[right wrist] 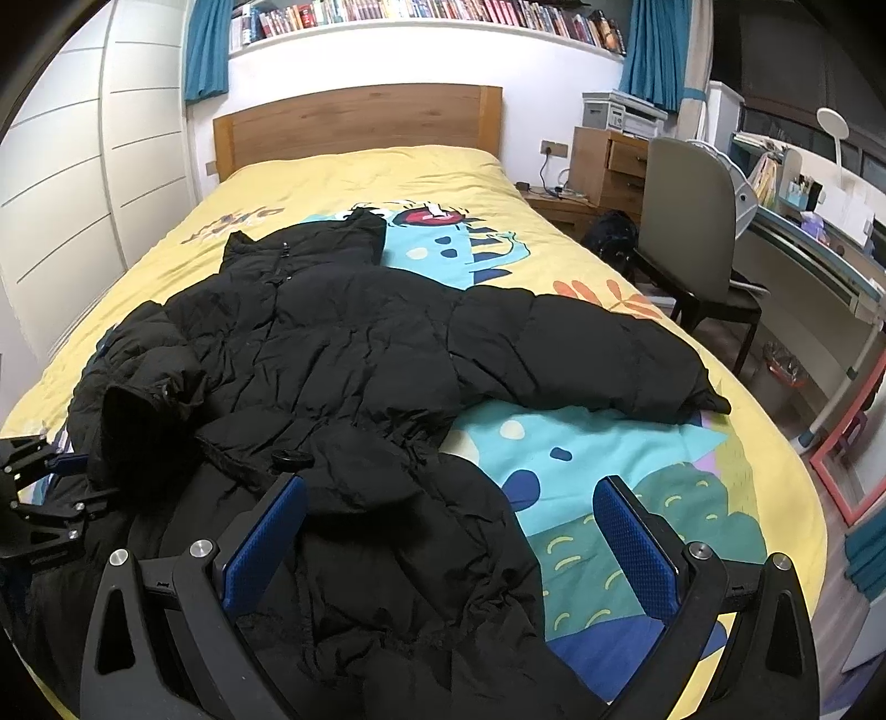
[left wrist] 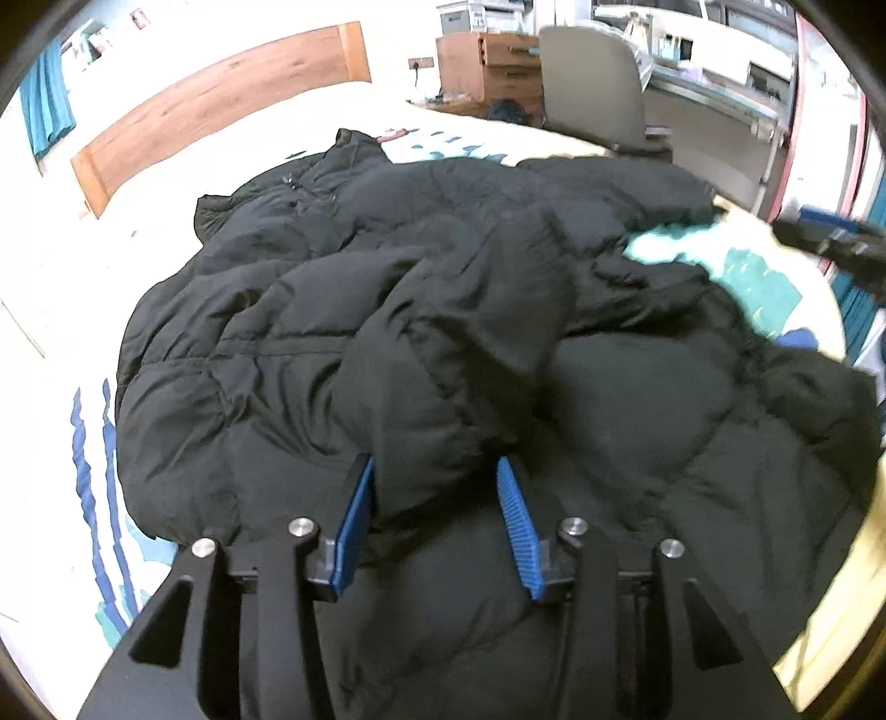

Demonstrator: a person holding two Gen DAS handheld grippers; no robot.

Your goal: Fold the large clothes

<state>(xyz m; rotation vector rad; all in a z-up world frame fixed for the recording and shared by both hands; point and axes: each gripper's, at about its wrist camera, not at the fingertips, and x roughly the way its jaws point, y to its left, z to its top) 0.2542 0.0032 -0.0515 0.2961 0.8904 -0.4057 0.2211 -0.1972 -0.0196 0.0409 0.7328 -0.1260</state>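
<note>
Between left gripper (left wrist: 434,487) pads, black jacket (left wrist: 421,310) fold

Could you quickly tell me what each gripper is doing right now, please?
Left gripper: shut on a fold of the black puffer jacket.
Right gripper: open, holding nothing.

We see a black puffer coat (right wrist: 354,354) on a yellow bedspread (right wrist: 764,465) printed with turquoise and blue cartoon shapes, wooden headboard (right wrist: 354,122), teal curtains (right wrist: 205,50).
</note>
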